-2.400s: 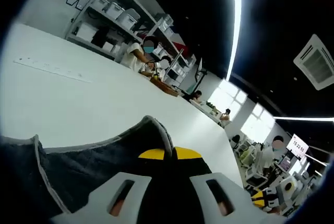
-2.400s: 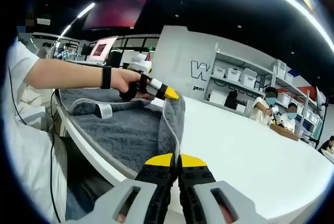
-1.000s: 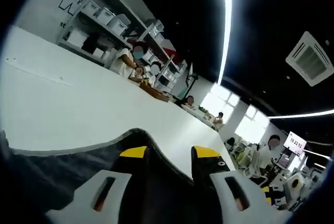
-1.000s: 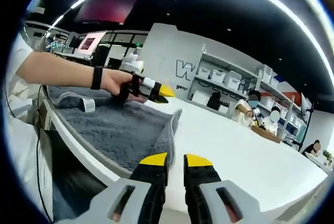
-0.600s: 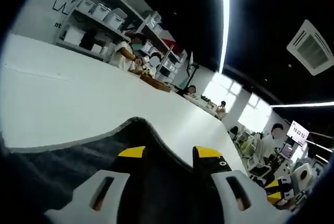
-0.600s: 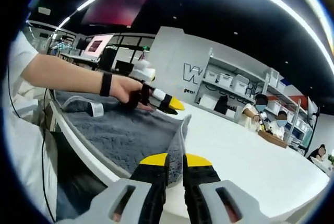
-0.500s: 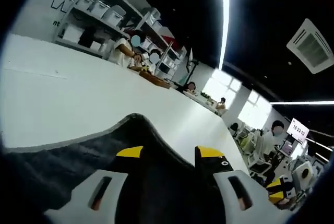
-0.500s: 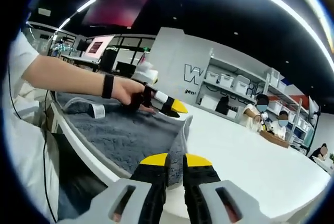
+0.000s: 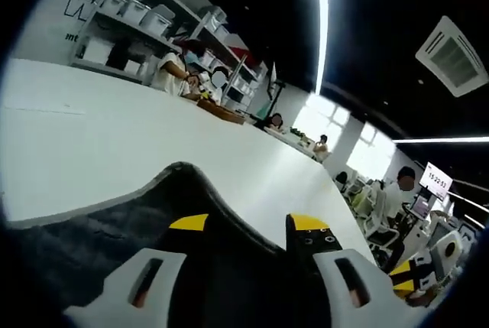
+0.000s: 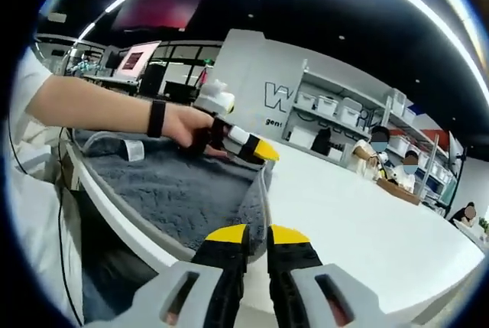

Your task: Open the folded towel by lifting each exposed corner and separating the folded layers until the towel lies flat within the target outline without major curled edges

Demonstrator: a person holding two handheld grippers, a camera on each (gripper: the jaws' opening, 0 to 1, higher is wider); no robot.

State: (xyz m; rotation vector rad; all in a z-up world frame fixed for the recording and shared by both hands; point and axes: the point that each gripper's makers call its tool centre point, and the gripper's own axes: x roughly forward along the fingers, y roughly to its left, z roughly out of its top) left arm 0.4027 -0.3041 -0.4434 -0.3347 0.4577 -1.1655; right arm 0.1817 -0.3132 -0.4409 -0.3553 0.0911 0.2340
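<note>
Right gripper view: the right tool (image 10: pixel 257 235), nearly closed, has the grey towel's (image 10: pixel 176 190) edge between its tips. The left tool (image 10: pixel 263 150), state unclear here, sits at the far corner; left gripper view shows it (image 9: pixel 248 223) spread over towel (image 9: pixel 114 225) on the white counter (image 9: pixel 114 144)

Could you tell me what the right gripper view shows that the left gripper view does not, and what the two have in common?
The right gripper view shows the person's hand with a dark wristband holding the left gripper over the grey towel, plus the towel's white label.

The left gripper view shows a ceiling vent, bright windows and a small time display.

Both show the towel, the white table, the shelves with bins and people working at the far end.
</note>
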